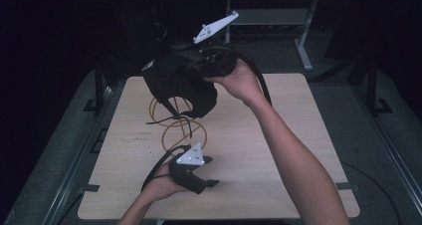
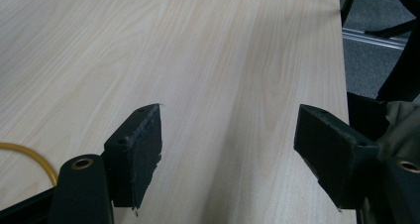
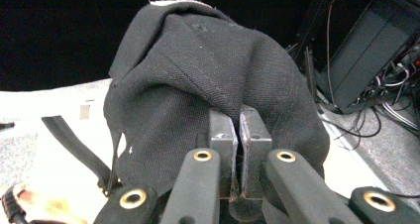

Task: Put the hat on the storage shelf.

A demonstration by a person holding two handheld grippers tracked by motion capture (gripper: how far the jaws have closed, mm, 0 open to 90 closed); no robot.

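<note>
A black cloth bag (image 1: 179,85) hangs in the air over the far part of the wooden table (image 1: 278,135). My right gripper (image 1: 196,65) is raised and shut on a fold of it. In the right gripper view the two jaws (image 3: 239,130) are pressed together on the black cloth (image 3: 198,70), and a black strap (image 3: 74,140) dangles at the left. A coiled yellow cable (image 1: 175,123) lies on the table beneath the bag. My left gripper (image 1: 211,171) is low near the front edge, open, with bare tabletop between its fingers (image 2: 143,144).
A stretch of the yellow cable (image 2: 29,154) curves at the lower left of the left gripper view. The table's right edge (image 2: 344,85) drops to grey floor with dark frame legs. Dark equipment and wires (image 3: 376,85) stand beyond the table.
</note>
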